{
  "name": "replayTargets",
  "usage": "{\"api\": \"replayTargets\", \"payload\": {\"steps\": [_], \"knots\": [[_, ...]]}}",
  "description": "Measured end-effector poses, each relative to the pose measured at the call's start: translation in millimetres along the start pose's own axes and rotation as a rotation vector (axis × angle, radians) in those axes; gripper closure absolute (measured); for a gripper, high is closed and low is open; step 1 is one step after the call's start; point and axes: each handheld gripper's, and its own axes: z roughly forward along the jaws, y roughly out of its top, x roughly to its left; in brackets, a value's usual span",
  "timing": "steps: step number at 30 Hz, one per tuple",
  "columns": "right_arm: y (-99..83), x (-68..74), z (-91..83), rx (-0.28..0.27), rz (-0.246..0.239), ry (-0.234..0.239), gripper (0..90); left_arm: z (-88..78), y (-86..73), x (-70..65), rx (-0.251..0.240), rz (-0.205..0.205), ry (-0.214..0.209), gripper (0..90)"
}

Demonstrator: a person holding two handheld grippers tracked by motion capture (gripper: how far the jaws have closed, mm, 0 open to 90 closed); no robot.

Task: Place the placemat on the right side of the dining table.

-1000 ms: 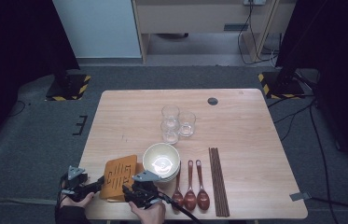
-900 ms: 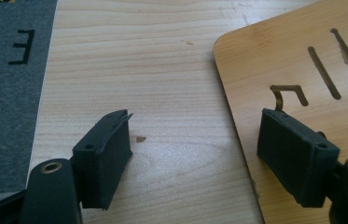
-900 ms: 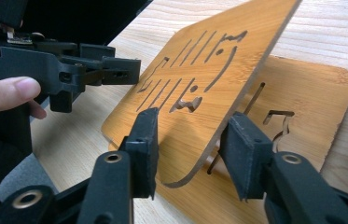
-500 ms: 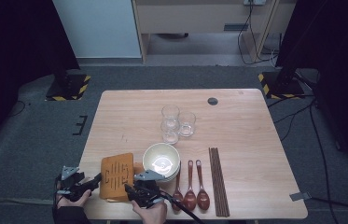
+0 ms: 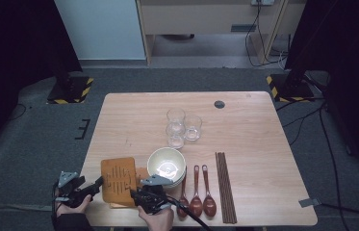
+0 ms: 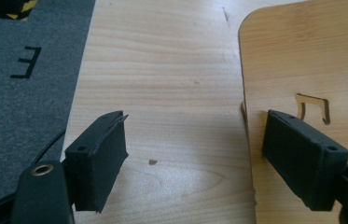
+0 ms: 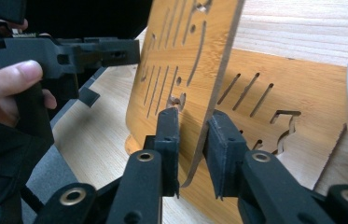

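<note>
Slotted mat (image 5: pixel 118 180) left of bowl stack (image 5: pixel 166 166), spoons (image 5: pixel 196 191) and chopsticks (image 5: pixel 226 185) right, glasses (image 5: pixel 183 126) behind

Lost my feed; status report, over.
Right gripper closing on top wooden mat, edge lifted. Left gripper open beside it. Bowl close by.

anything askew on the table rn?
Yes: the top slotted bamboo board is tipped up on edge between the right tongs, which have just been closing, off a second slotted board lying flat. Bowls, glasses, spoons and chopsticks look orderly.
</note>
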Motion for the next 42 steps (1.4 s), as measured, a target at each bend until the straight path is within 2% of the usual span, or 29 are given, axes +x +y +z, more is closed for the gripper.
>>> {"api": "replayTargets", "payload": {"steps": [7, 17, 38, 42], "knots": [[0.2, -2.7, -1.9, -0.008, 0.017, 0.036, 82.9, -1.6, 0.6, -0.5, -0.021, 0.004, -0.011, 19.6], [-0.4, -0.3, -0.2, -0.007, 0.005, 0.093, 87.6, -2.0, 0.7, -0.2, -0.025, 0.006, -0.012, 19.7], [3.5, 2.5, -4.5, -0.031, -0.028, 0.096, 87.9, -3.6, 0.7, 2.3, -0.036, -0.012, 0.014, 20.5], [6.6, 2.6, -8.0, -0.050, -0.036, 0.090, 87.9, -3.8, 0.8, 2.5, -0.038, -0.013, 0.016, 20.7]]}}
